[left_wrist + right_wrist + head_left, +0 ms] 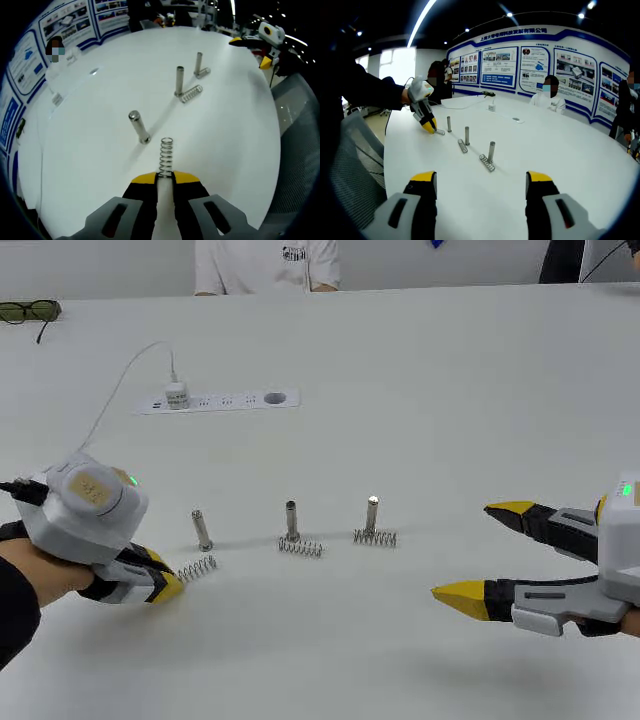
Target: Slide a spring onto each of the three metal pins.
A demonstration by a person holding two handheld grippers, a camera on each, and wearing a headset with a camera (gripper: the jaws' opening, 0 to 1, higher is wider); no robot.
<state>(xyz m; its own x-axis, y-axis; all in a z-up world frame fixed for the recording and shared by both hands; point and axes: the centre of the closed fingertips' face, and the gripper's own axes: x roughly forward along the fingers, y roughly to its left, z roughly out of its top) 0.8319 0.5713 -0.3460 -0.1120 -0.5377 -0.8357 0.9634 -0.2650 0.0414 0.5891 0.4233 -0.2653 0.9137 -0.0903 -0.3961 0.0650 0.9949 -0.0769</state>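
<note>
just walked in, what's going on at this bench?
A person is working two handheld grippers at a white table. The left tongs are shut on one end of a spring, next to the left pin. The right tongs hang open off to the side, holding nothing. All three pins stand bare. The other two springs lie on the table by the middle pin and right pin.

three metal pins [202,530] [291,521] [372,514], three springs [197,568] [300,548] [375,537]

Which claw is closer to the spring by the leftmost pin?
Left. The left gripper pinches one end of that spring, just in front of the leftmost pin. The right gripper is open, off past the rightmost pin, well away from it.
</note>
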